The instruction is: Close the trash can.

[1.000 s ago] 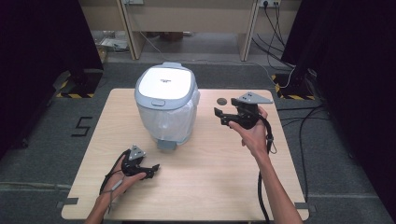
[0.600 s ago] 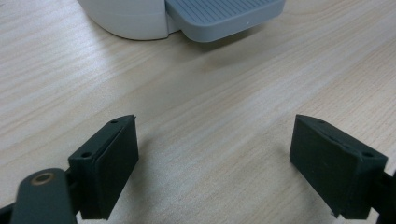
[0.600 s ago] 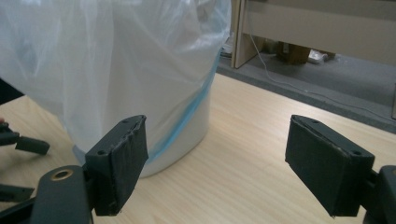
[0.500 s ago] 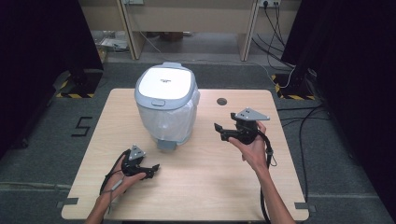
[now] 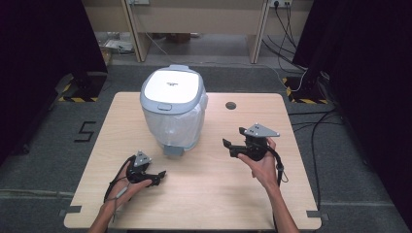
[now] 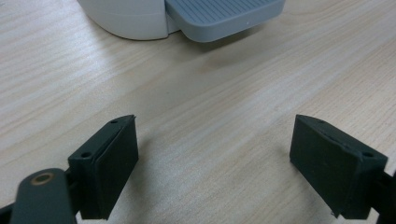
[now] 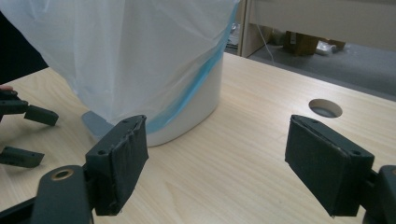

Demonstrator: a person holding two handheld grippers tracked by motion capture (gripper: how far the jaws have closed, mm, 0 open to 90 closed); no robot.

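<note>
A white pedal bin (image 5: pixel 172 104) with a grey rim and a thin plastic liner bag stands at the table's middle, lid down. Its grey pedal (image 5: pixel 173 150) points toward the near edge. My left gripper (image 5: pixel 158 177) rests low on the table in front of the bin, open and empty. In the left gripper view its jaws (image 6: pixel 215 163) stand wide apart, with the pedal (image 6: pixel 224 16) just beyond them. My right gripper (image 5: pixel 232 140) hangs to the right of the bin, open and empty. The right gripper view (image 7: pixel 215 163) looks at the bagged bin wall (image 7: pixel 140 56) and the pedal (image 7: pixel 95 123).
The light wooden table (image 5: pixel 291 194) has a round cable hole (image 5: pixel 231 105) behind the right gripper, also seen in the right gripper view as the hole (image 7: pixel 325 108). Grey floor, cables and wooden furniture legs lie beyond the far edge.
My right gripper has come down and toward the near side, away from the cable hole, with its jaws still wide apart. The left gripper and the bin have not moved.
</note>
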